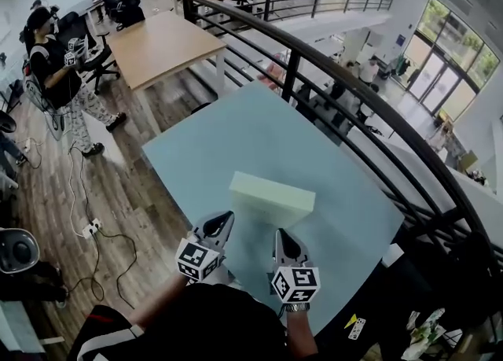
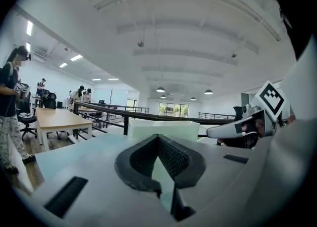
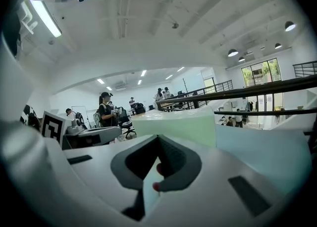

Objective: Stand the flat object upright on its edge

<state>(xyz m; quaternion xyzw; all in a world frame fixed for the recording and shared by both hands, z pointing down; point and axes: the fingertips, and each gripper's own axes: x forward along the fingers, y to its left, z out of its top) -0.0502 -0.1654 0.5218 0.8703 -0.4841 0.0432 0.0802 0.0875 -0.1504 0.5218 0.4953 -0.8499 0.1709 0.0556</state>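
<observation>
A pale green flat block point(image 1: 271, 198) lies flat on the light blue table point(image 1: 236, 147), just ahead of both grippers. My left gripper point(image 1: 221, 224) is at the block's near left corner, a short way off, jaws shut and empty. My right gripper point(image 1: 284, 240) is right below the block's near edge, also shut with nothing in it. In the left gripper view the block point(image 2: 163, 128) lies past the closed jaws point(image 2: 159, 141), and the right gripper point(image 2: 247, 122) shows at the right. In the right gripper view the block point(image 3: 178, 124) fills the space beyond the closed jaws point(image 3: 158, 141).
A black railing point(image 1: 330, 76) curves along the table's far and right sides, with a drop to a lower floor behind it. A wooden table point(image 1: 161, 45) stands at the far left. A person point(image 1: 59, 76) stands on the wooden floor at left, near cables point(image 1: 94, 226).
</observation>
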